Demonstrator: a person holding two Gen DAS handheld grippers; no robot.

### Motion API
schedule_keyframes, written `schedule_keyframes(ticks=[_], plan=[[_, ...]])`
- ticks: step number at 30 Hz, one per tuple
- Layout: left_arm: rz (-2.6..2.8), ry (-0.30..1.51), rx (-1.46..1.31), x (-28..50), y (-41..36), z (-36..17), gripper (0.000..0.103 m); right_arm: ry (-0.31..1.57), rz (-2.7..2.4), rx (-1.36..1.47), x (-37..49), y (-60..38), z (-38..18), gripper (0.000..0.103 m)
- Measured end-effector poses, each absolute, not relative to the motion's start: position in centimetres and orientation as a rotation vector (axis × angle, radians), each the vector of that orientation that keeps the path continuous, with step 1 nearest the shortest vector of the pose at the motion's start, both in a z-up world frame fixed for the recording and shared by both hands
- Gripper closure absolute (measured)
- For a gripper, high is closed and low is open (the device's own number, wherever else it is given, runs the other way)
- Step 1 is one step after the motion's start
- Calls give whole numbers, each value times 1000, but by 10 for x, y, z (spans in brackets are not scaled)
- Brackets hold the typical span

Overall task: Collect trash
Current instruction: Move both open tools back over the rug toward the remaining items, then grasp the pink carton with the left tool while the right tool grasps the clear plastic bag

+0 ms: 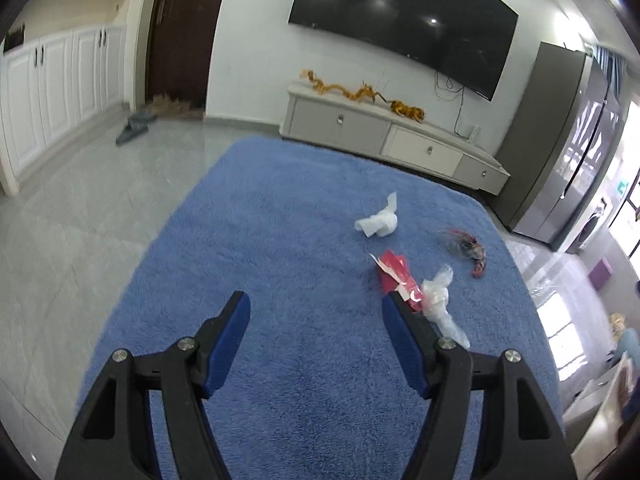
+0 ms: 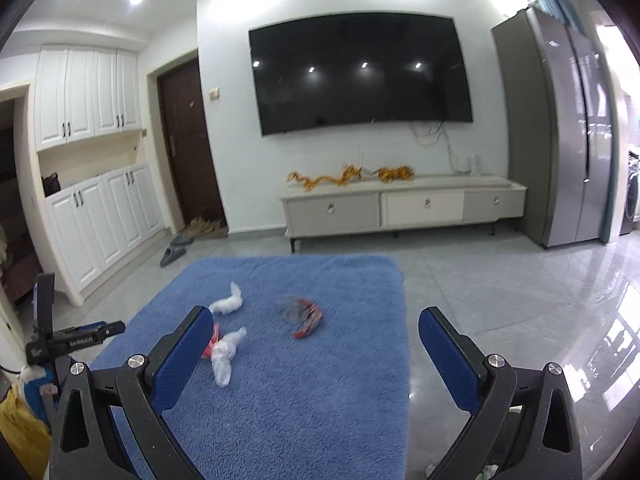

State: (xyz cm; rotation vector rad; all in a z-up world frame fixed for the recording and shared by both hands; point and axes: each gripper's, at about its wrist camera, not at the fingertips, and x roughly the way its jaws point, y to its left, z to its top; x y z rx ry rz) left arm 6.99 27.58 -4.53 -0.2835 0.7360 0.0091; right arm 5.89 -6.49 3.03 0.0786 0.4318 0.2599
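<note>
4 pieces of trash lie on a soft blue fleece rug [image 1: 304,240] that covers part of the grey tiled floor [image 1: 80,208]. They are a crumpled white paper tissue [image 1: 378,222], a flat red paper wrapper with a white torn edge [image 1: 394,276], a crumpled clear plastic bag [image 1: 438,300] and a small clear packet with red print [image 1: 468,250].

In the left wrist view the left gripper [image 1: 316,304] hangs over the rug with its 2 blue-padded fingers apart, and only bare rug is between them. The red wrapper and the clear bag touch each other and lie just beside its right-hand finger, whose tip hides a corner of the wrapper. The tissue and the small packet lie further away, apart from each other.

The right wrist view sees the same rug from further back. The right gripper [image 2: 316,324] also stands wide apart, holding nothing. Only here does the other tool show from outside, as a black bar [image 2: 72,340] at the left edge with a blue and white sleeve [image 2: 34,380] below it. Here the wrapper is almost hidden behind the left-hand finger; the packet is blurred.

Both views show the black wall television [image 2: 360,72], the low white drawer cabinet [image 2: 400,208] with 1 golden ornament [image 2: 348,176] on top, and the dark brown door [image 2: 192,148].
</note>
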Motion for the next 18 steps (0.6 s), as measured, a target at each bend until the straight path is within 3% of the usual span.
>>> schedule_keyframes(ticks=[10,18], plan=[[-109,824,-309,126,242,-67,36,602,472,-13,102,-5,-21,12],[-135,923,-333,186,213,-89,39,712,581,-37,125,27,-58,35]])
